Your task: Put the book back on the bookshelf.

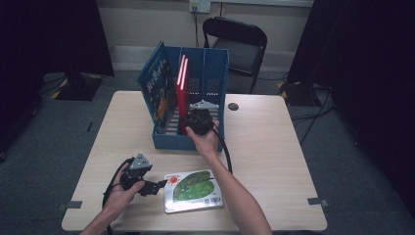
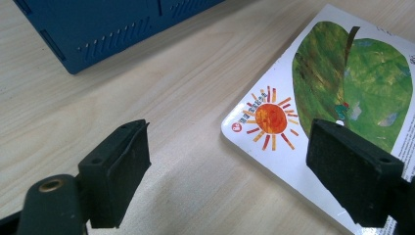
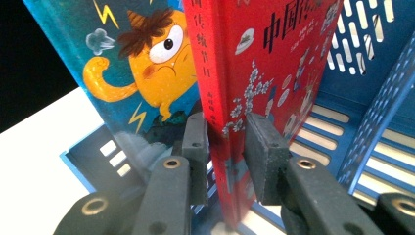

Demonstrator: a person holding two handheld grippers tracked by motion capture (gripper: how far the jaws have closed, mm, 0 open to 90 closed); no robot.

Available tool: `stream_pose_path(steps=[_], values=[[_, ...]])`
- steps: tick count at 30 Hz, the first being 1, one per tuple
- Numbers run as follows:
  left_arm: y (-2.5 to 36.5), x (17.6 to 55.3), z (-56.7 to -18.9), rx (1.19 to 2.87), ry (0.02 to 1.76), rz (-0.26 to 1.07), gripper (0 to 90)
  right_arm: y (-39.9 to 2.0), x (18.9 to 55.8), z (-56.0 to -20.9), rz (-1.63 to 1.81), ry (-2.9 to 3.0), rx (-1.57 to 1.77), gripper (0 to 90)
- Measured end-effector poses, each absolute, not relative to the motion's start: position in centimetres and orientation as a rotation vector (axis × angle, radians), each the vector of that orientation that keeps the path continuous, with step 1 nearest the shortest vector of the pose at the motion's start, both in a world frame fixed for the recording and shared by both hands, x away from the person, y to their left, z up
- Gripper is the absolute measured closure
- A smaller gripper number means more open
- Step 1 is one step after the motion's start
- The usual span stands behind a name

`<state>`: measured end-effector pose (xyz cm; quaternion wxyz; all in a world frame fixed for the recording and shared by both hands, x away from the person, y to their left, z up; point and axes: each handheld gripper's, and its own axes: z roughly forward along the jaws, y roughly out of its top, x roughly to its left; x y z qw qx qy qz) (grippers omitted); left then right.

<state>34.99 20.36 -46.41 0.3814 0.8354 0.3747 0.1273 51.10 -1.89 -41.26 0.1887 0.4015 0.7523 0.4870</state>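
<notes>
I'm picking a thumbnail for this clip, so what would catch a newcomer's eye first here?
The red book stands upright in the blue file rack at the table's far side, with the right tool clamped on its spine. Beside it in the rack leans a blue book with an orange cartoon face. Near the front edge, a book with a big green leaf lies flat by the open left tool.

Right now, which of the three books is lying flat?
The leaf-and-sun book lies flat on the table. The red book and blue monster book stand in the blue file rack.
</notes>
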Motion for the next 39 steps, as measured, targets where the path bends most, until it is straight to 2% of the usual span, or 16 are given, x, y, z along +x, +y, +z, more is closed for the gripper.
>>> stream_pose_path(steps=[17, 20, 27, 28, 31, 36, 39], values=[[20.4, 35.0, -46.4, 2.138, 0.950, 0.315, 16.3, -2.1, 52.6, -41.1, 1.338, 2.183, 1.071, 71.1], [20.3, 35.0, -46.4, 2.134, 0.949, 0.316, 16.3, -2.3, 52.3, -41.4, 1.331, 2.192, 1.062, 76.2], [20.3, 35.0, -46.5, 2.136, 0.950, 0.308, 16.3, -2.2, 52.5, -41.2, 1.290, 2.223, 1.039, 78.5], [20.3, 35.0, -46.5, 2.137, 0.950, 0.310, 16.3, -2.2, 52.7, -41.2, 1.289, 2.230, 1.039, 82.7], [20.3, 35.0, -46.5, 2.138, 0.947, 0.310, 16.3, -2.3, 52.9, -41.1, 1.288, 2.246, 1.036, 87.3], [20.2, 35.0, -46.5, 2.132, 0.952, 0.301, 16.5, -2.5, 53.1, -41.2, 1.281, 2.253, 1.024, 86.7], [20.3, 35.0, -46.4, 2.139, 0.946, 0.308, 16.5, -2.5, 53.1, -41.2, 1.263, 2.244, 1.039, 79.7]])
